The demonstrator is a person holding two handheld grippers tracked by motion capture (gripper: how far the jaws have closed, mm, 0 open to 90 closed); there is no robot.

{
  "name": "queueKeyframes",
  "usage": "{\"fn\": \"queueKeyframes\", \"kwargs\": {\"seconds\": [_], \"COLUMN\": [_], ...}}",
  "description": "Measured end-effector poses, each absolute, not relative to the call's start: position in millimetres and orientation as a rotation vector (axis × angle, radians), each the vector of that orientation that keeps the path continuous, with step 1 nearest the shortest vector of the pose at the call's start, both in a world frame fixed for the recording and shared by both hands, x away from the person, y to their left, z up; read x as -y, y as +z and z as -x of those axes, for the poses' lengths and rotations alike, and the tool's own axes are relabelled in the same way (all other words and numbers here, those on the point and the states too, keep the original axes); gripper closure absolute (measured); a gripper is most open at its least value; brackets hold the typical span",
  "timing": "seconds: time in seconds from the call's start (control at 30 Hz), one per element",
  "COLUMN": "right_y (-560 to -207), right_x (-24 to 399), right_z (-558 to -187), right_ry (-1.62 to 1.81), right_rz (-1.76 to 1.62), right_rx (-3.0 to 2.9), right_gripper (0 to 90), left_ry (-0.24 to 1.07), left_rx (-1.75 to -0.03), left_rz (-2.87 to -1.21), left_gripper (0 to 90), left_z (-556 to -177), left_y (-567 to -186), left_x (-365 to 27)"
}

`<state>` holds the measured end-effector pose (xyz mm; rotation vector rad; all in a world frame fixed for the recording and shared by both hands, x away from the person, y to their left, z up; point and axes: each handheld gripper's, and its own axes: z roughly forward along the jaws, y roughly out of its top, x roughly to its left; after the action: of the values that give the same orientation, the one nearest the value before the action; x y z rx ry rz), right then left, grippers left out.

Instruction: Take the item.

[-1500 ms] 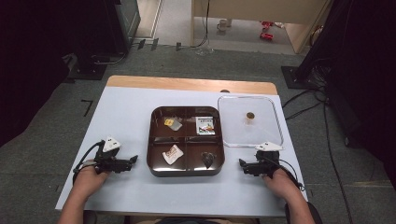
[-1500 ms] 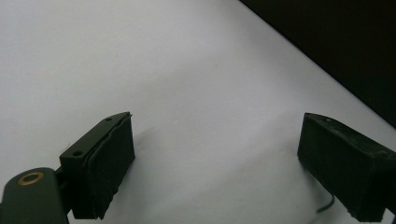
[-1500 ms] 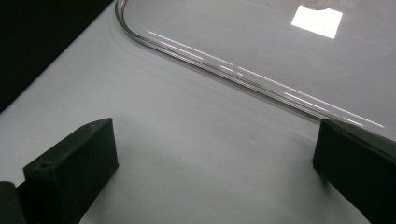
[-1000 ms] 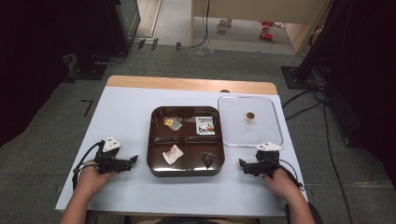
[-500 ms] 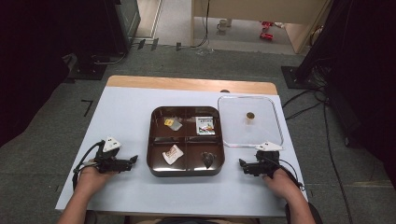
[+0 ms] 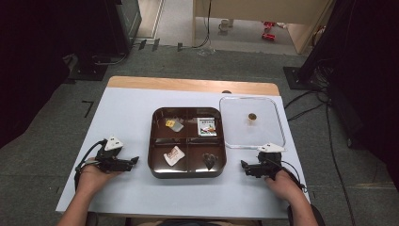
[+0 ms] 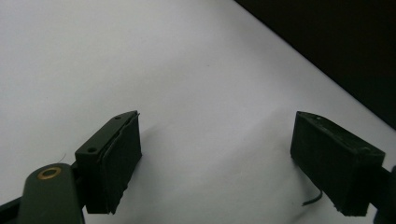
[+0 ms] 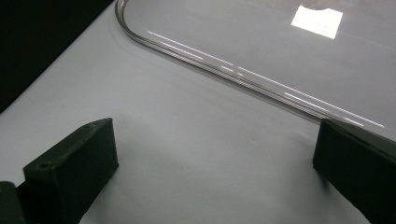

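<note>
Grey carpet (image 6: 42, 155) surrounds the white-topped bench (image 6: 127, 117), well beyond the jaws; black stands (image 6: 324, 52) flank it, cables (image 6: 306, 106) trail, and pale wooden furniture (image 6: 254, 14) stands behind.

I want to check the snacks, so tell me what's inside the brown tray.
The brown tray has four compartments: a yellow-and-grey wrapped piece far left, a white packet far right, a white-and-red wrapper near left, a dark piece near right. Anything beneath them is hidden.

I'm looking at a white table (image 6: 127, 117) with a wooden far edge. A brown tray (image 6: 187, 170) is sitting at its middle, and a clear lid (image 6: 268, 127) is lying just right of it.
</note>
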<state>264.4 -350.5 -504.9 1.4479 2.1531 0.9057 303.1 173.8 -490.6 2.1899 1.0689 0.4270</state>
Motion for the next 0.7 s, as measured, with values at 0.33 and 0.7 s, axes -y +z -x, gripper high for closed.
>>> {"fn": "queueKeyframes", "kwargs": {"seconds": [0.33,0.7], "right_y": [-504.9,-504.9], "right_x": [350.4,350.4], "right_z": [-264.4,-264.3], "right_ry": [0.906,0.905], "right_rz": [-1.447,-1.448], "right_rx": [-2.152,-2.152], "right_gripper": [0.0,0.0], "left_ry": [0.405,0.338], "left_rx": [-1.074,-1.025], "left_rz": [-2.141,-2.126], "left_gripper": [34.6,37.8], "left_z": [-304.1,-306.9], "left_y": [-482.2,-469.6], "left_x": [-177.1,-174.7]}}
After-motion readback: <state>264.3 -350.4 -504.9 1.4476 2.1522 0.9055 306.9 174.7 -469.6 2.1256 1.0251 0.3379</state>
